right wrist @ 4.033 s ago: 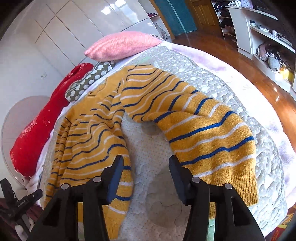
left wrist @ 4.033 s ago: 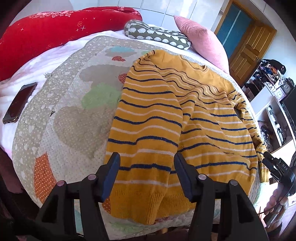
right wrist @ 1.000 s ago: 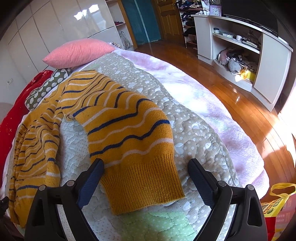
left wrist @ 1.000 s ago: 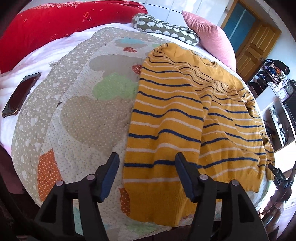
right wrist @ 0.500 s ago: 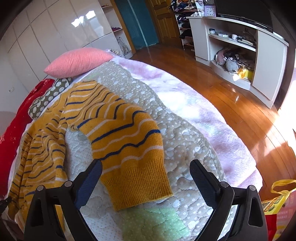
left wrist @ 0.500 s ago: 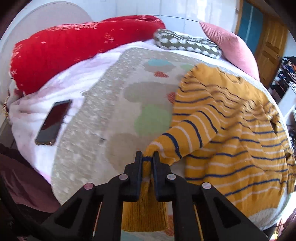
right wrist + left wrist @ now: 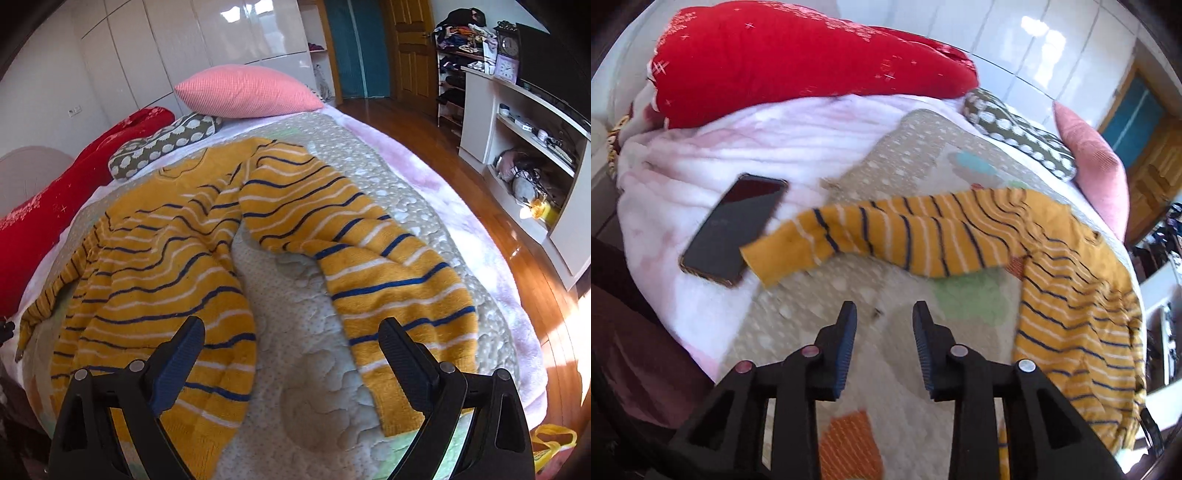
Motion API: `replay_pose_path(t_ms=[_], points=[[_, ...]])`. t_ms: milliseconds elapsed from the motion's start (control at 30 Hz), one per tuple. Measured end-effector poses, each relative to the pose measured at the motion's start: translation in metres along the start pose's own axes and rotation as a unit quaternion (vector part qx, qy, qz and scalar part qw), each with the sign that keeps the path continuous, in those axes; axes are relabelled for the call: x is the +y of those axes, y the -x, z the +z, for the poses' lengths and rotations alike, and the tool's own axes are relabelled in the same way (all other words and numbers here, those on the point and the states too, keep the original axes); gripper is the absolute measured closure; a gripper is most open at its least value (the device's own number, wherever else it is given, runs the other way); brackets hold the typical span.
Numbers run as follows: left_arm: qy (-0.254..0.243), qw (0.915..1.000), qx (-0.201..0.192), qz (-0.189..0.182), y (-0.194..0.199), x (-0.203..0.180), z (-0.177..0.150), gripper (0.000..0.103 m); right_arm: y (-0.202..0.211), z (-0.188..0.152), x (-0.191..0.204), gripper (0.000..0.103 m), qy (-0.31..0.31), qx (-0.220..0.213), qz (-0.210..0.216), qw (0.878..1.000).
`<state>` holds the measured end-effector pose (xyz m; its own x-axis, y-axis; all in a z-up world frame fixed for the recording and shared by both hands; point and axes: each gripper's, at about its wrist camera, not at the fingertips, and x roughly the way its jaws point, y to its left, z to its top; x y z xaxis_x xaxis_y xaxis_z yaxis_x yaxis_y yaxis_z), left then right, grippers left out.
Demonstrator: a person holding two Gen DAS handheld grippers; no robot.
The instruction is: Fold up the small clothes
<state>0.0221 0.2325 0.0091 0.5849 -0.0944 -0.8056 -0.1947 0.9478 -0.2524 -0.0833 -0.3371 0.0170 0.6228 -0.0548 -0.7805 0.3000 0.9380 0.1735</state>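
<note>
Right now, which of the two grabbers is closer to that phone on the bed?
Left. The left gripper hangs open beside the phone, past the sweater's cuff. The right gripper is over the sweater's far side; no phone shows there.

- L wrist cam: sits behind the left gripper (image 7: 882, 332), low over the bed's near edge, facing across the quilt (image 7: 798, 325) twd the red bedding (image 7: 798, 55) and phone (image 7: 733, 229); close to the mattress.
- R wrist cam: behind the right gripper (image 7: 291, 354), higher up, looking along the bed twd the pink pillow (image 7: 247, 90) (floor and shelves at the right edge).
- Shared: striped sweater (image 7: 184, 266) (image 7: 1071, 295), pillows, red bedding, quilt.
</note>
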Motion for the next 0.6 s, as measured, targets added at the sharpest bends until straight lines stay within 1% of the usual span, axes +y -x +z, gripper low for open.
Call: replay_pose_path(t_ms=[33,67,100,133,167,200,233,267,333,433,467,533,567,600], points=[[-0.009,0.9997,0.009,-0.023,0.002,-0.008,-0.012,0.069,-0.005,-0.002,0.002,0.009,0.002,0.009,0.006,1.000],[-0.018,0.9986,0.020,-0.045,0.002,-0.016,-0.025,0.068,-0.009,-0.004,0.003,0.013,0.000,0.019,0.015,1.000],[-0.024,0.9971,0.032,-0.066,0.003,-0.025,-0.037,0.068,-0.013,-0.008,0.003,0.016,-0.006,0.030,0.027,0.999],[-0.030,0.9943,0.045,-0.092,0.002,-0.034,-0.049,0.066,-0.017,-0.012,0.003,0.018,-0.015,0.042,0.040,0.998],[-0.036,0.9898,0.064,-0.123,0.000,-0.045,-0.062,0.062,-0.022,-0.017,0.003,0.023,-0.024,0.055,0.056,0.997],[-0.043,0.9852,0.082,-0.145,-0.002,-0.056,-0.073,0.058,-0.027,-0.022,0.003,0.027,-0.032,0.069,0.073,0.994],[-0.054,0.9796,0.100,-0.166,-0.006,-0.069,-0.086,0.057,-0.031,-0.027,0.005,0.027,-0.037,0.079,0.086,0.992],[-0.067,0.9763,0.110,-0.174,-0.009,-0.080,-0.096,0.057,-0.032,-0.032,0.006,0.027,-0.038,0.082,0.092,0.992],[-0.091,0.9723,0.126,-0.175,-0.013,-0.098,-0.111,0.057,-0.028,-0.041,0.012,0.027,-0.024,0.075,0.090,0.993],[-0.104,0.9644,0.152,-0.190,-0.024,-0.119,-0.125,0.054,-0.021,-0.051,0.016,0.026,-0.012,0.070,0.098,0.993],[-0.104,0.9639,0.155,-0.190,-0.027,-0.124,-0.127,0.054,-0.020,-0.053,0.016,0.026,-0.013,0.069,0.102,0.992],[-0.096,0.9671,0.156,-0.176,-0.036,-0.133,-0.128,0.054,-0.019,-0.056,0.019,0.026,-0.008,0.065,0.104,0.992],[-0.090,0.9689,0.157,-0.169,-0.040,-0.135,-0.127,0.062,-0.019,-0.057,0.022,0.027,-0.004,0.062,0.101,0.993],[-0.089,0.9717,0.156,-0.153,-0.042,-0.136,-0.124,0.088,-0.020,-0.057,0.024,0.036,0.001,0.058,0.097,0.994]])
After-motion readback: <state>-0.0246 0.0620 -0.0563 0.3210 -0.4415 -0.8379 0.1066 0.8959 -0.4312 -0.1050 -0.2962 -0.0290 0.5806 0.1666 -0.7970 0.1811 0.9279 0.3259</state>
